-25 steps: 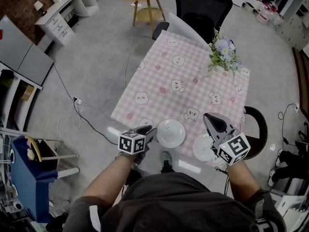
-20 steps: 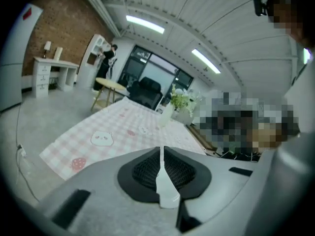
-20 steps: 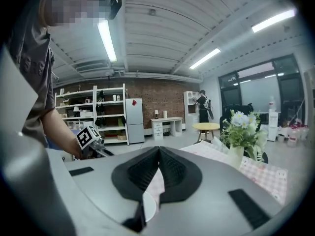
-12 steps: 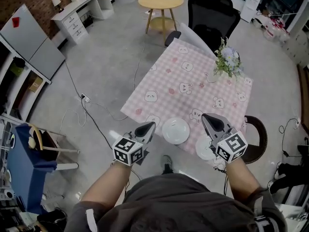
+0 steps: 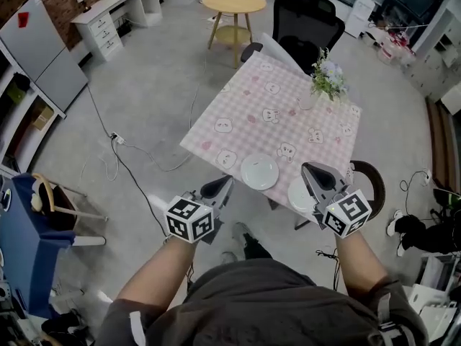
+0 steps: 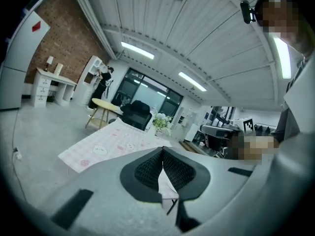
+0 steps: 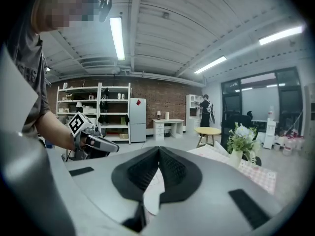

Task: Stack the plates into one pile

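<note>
While both plates sit apart on the table (image 5: pixel 274 114), the pile isn't started. The left plate (image 5: pixel 259 171) lies close to the near edge, and the right plate (image 5: pixel 297 194) is just beside it, nearer the corner. My right hand-held gripper (image 5: pixel 311 170) covers part of that second plate from above, so I can't say for sure how much of its rim overhangs the edge, if any.

My left hand-held gripper (image 5: pixel 225 184) hangs off the table's near side, short of the left plate. Its jaws are clenched tip to tip with nothing between them. The right one looks pressed together too. A pale patch shows below its tips, which I take for the plate beyond rather than anything gripped.

The first trouble I expect is going in closed. With the jaws together I would only shove a plate, and from this side a careless push sideways could send it over the edge to the floor. Both plates lie flat on the cloth, so getting a jaw under a rim may drag the cloth and the other plate along with it. A glazed rim pinched near its edge could also slip or tip as I lift. Setting it down off-centre would leave the pile rocking close to the drop. The flowers (image 5: pixel 328 78) stand well clear at the far side.
</note>
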Demonstrator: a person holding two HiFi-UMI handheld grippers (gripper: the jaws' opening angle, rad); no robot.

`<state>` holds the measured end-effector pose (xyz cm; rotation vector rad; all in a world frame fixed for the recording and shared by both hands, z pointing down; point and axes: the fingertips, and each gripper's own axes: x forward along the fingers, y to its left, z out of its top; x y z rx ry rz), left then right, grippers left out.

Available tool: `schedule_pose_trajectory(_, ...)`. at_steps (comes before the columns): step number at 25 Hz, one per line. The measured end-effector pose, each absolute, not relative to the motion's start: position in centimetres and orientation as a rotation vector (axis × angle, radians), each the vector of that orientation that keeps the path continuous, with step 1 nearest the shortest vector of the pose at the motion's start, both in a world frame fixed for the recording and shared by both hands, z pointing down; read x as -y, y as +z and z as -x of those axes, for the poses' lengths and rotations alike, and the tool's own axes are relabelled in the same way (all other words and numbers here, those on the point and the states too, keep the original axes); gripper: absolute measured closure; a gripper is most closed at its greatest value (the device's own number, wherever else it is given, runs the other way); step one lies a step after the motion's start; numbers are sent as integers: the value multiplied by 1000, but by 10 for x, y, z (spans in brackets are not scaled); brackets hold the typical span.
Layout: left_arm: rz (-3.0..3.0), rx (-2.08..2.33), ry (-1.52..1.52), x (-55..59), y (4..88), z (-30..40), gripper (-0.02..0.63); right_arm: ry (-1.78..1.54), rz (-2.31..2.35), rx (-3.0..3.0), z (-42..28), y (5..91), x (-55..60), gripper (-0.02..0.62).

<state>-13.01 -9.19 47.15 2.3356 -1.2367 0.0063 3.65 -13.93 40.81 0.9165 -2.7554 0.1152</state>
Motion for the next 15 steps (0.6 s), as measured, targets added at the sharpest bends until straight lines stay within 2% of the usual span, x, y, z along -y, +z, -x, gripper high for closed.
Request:
schedule_pose_trajectory(9, -2176, 1029, 11, 66, 503, 71, 598, 57, -988, 2730, -80, 386, 112, 601)
schedule_pose_trajectory(15, -2064, 925, 87, 63, 545, 9, 597, 79, -981, 2722, -126, 402, 113, 601)
